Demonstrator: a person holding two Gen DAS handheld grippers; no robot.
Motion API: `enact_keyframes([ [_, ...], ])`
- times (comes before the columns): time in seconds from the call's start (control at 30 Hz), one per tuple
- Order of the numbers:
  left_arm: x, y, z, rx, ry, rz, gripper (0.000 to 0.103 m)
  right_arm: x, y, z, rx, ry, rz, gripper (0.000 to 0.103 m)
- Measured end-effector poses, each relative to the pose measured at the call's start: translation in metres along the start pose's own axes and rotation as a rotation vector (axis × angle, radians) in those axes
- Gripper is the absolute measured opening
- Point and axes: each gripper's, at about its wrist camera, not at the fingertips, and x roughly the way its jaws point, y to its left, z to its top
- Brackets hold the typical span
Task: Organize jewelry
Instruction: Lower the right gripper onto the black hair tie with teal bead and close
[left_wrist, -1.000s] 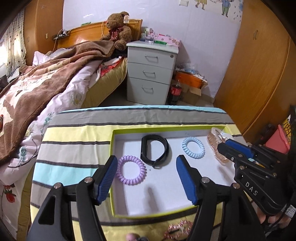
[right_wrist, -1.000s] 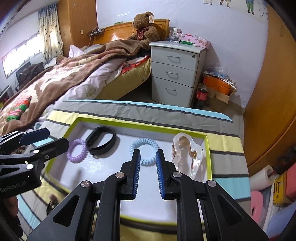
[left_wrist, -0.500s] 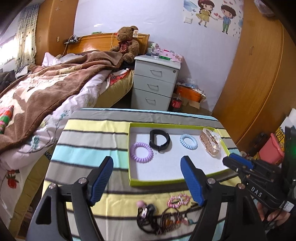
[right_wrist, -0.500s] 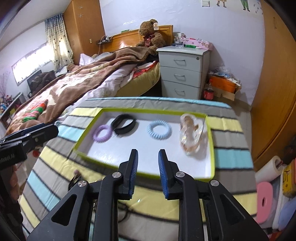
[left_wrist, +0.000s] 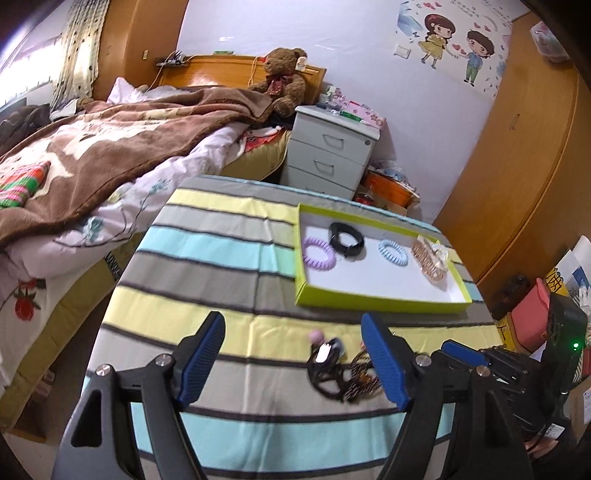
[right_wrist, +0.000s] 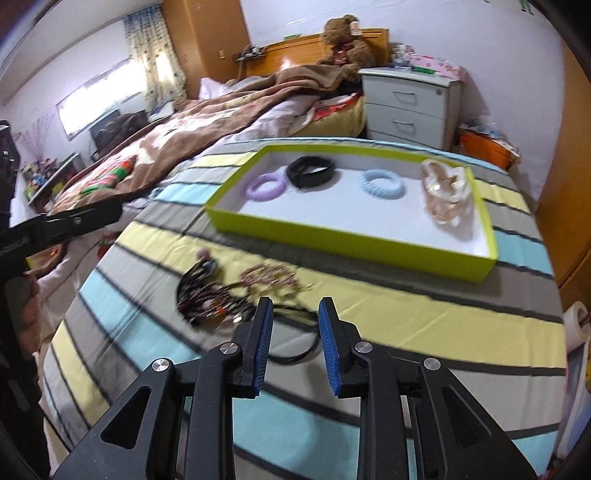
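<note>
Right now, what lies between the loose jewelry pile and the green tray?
Only bare striped cloth separates the jewelry pile from the green tray; the right wrist view shows it best.

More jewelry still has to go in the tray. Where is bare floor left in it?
Tray: the near half is bare, up to the front wall. The far row is crowded: purple coil, black band, blue coil, bagged piece.

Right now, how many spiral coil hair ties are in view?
2, both inside the green tray: a purple coil tie at the left beside the black band, and a blue coil tie right of it. The tangled pile may hide more.
</note>
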Motion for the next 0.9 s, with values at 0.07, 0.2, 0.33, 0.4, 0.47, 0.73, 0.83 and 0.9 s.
enact_keyframes([
  [0.07, 0.000, 0.006, -0.005, -0.012, 0.010, 0.006, 0.078, 0.000, 0.006, -0.003, -0.016, 0.006, 0.045, 0.027],
  [0.2, -0.001, 0.018, -0.014, -0.038, 0.019, 0.013, 0.078, 0.005, 0.021, -0.006, -0.073, 0.032, 0.065, 0.027],
  [0.33, -0.002, 0.024, -0.020, -0.053, 0.030, 0.017, 0.078, 0.019, 0.028, -0.007, -0.097, 0.066, 0.053, 0.027],
  [0.4, -0.002, 0.027, -0.023, -0.055, 0.034, 0.019, 0.078, 0.026, 0.030, -0.008, -0.105, 0.089, 0.059, 0.027],
  [0.47, -0.002, 0.029, -0.025, -0.058, 0.037, 0.020, 0.078, 0.032, 0.034, -0.010, -0.120, 0.102, 0.047, 0.027],
  [0.73, -0.002, 0.028, -0.026, -0.063, 0.043, 0.016, 0.078, 0.037, 0.039, -0.015, -0.165, 0.111, 0.013, 0.027],
  [0.83, -0.001, 0.027, -0.028, -0.060, 0.050, 0.019, 0.078, 0.036, 0.037, -0.016, -0.164, 0.106, -0.005, 0.018],
  [0.9, 0.000, 0.025, -0.028, -0.058, 0.054, 0.020, 0.078, 0.035, 0.034, -0.016, -0.155, 0.102, -0.011, 0.017],
])
